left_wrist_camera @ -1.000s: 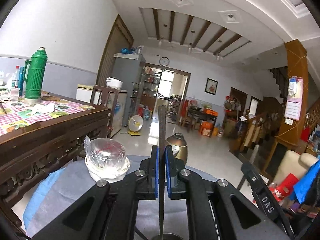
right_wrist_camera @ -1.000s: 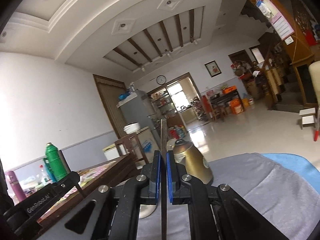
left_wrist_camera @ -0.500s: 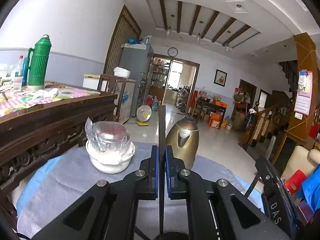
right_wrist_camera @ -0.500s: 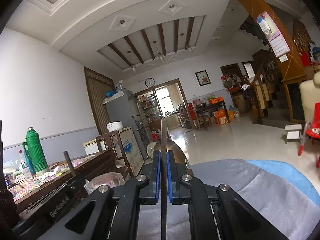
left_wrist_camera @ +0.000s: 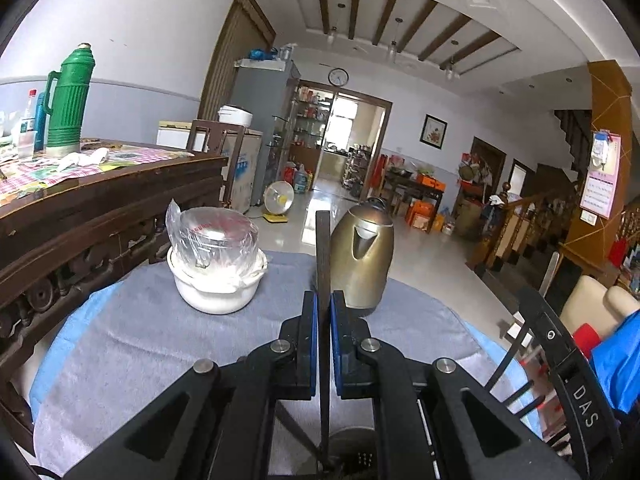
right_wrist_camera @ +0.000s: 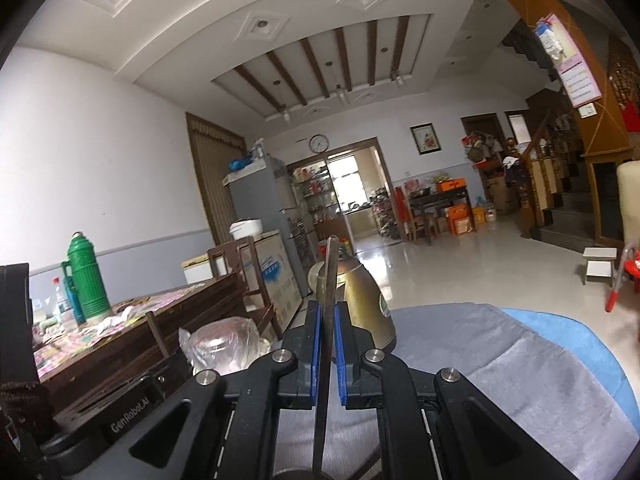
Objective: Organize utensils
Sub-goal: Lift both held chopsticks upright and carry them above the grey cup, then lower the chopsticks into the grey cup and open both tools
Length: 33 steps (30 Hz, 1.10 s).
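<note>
In the left wrist view my left gripper (left_wrist_camera: 323, 300) is shut on a thin dark chopstick (left_wrist_camera: 322, 248) that stands upright between the blue pads. Its lower end reaches down to a dark round holder (left_wrist_camera: 352, 458) at the bottom edge. In the right wrist view my right gripper (right_wrist_camera: 327, 312) is shut on a second dark chopstick (right_wrist_camera: 330, 268), which leans slightly to the right at the top. Its lower end is hidden below the frame. Each tool's black housing shows at the side of the other's view.
A round table under a grey cloth (left_wrist_camera: 152, 344) carries a white bowl holding a plastic-wrapped glass (left_wrist_camera: 216, 268) and a brass-coloured kettle (left_wrist_camera: 364, 256). A dark wooden table (left_wrist_camera: 92, 208) with a green thermos (left_wrist_camera: 68, 96) stands to the left. Tiled floor lies beyond.
The left view has sunk and tipped down, so the bowl and kettle stand higher and closer. The right view has rolled, levelling the room. Both chopsticks stay gripped.
</note>
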Each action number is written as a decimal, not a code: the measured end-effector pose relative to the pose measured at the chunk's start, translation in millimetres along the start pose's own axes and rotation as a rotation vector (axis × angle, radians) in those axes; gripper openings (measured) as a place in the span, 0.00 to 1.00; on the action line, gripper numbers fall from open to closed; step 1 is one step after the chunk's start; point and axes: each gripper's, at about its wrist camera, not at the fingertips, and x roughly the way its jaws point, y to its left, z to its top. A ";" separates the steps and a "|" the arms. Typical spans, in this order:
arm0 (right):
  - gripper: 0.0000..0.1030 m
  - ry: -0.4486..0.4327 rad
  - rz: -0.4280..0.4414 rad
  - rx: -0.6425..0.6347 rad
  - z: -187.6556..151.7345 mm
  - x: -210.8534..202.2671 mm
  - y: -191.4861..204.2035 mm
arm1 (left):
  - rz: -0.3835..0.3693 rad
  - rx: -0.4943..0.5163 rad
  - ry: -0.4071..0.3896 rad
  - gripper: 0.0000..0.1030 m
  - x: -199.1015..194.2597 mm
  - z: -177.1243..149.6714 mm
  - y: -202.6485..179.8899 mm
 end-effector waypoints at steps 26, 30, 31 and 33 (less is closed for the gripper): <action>0.54 0.239 0.213 -0.001 -2.0 -38.9 -29.0 | -0.119 0.243 0.076 0.60 -90.8 -21.3 -9.1; 0.62 0.164 0.210 0.083 7.3 -60.5 -48.5 | -0.111 0.247 0.114 0.75 -110.9 -29.4 -2.6; 0.62 0.154 0.210 0.102 9.7 -64.4 -52.3 | -0.114 0.237 0.127 0.75 -114.0 -32.3 0.0; 0.62 0.144 0.199 0.125 13.1 -72.3 -58.2 | -0.113 0.217 0.162 0.82 -116.7 -37.8 4.9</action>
